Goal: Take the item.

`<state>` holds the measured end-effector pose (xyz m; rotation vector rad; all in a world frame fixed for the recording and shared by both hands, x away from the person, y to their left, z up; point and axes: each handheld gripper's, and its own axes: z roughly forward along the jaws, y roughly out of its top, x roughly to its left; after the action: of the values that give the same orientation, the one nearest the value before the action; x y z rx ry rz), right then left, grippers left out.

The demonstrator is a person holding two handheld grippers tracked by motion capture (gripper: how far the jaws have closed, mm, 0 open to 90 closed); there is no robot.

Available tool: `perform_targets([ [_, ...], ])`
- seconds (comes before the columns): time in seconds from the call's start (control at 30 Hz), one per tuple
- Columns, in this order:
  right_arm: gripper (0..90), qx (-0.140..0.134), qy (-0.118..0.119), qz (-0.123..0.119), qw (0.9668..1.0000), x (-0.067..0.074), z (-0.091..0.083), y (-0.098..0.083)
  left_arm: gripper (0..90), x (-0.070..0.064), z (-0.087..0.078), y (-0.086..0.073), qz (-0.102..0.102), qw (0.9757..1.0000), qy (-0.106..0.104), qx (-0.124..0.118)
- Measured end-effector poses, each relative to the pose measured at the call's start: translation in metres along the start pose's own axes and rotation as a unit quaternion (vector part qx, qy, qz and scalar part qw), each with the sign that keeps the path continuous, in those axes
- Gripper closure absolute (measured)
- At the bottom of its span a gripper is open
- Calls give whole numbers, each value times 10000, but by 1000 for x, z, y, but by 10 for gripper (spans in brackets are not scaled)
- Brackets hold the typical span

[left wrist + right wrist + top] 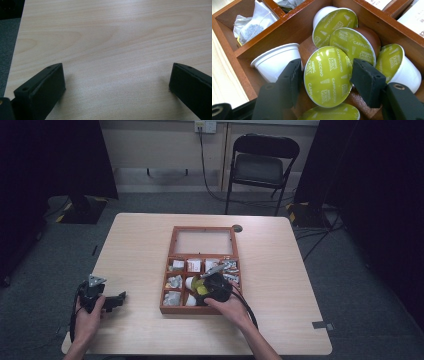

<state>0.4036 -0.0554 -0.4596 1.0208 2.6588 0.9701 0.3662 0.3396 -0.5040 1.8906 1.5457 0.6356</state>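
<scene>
Two tongs: right tongs [325,75] grasp a round green-lidded coffee capsule [327,76] mid-frame; left tongs [116,87] gape, released, on the pale wooden surface [112,37].

My left hand [89,316] rests at the near left, holding the black two-jaw left gripper [117,87], jaws spread wide and level. My right hand [231,306] reaches in from near centre-right, its black right gripper [325,75] tipped downward, jaws part-closed.
</scene>
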Motion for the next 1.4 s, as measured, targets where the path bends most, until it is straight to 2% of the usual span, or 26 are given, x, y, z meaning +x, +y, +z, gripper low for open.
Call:
perform_targets([
  [0.2,412,48,-14,39,10000,0,0,0,0,0,0,0,0,10000,1,0],
  [0.47,437,92,-42,-64,9999,0,0,0,0,0,0,0,2,10000,1,1],
  [0.5,472,120,1,-76,9999,1,0,-1,0,0,0,0,-1,10000,0,0],
  [0.73,515,38,112,-5,9999,1,-2,-2,0,0,0,0,1,10000,-1,1],
  [0.87,514,46,164,51,9998,-1,-3,-3,0,0,0,0,1,10000,0,1],
  [0.9,478,100,244,154,9995,-3,-2,-2,0,0,0,0,1,10000,0,1],
  [1.1,451,190,160,170,9995,-3,1,0,0,0,0,0,-7,10000,3,-1],
  [1.4,460,244,38,106,9996,-1,2,0,0,0,0,0,2,10000,0,0],
])
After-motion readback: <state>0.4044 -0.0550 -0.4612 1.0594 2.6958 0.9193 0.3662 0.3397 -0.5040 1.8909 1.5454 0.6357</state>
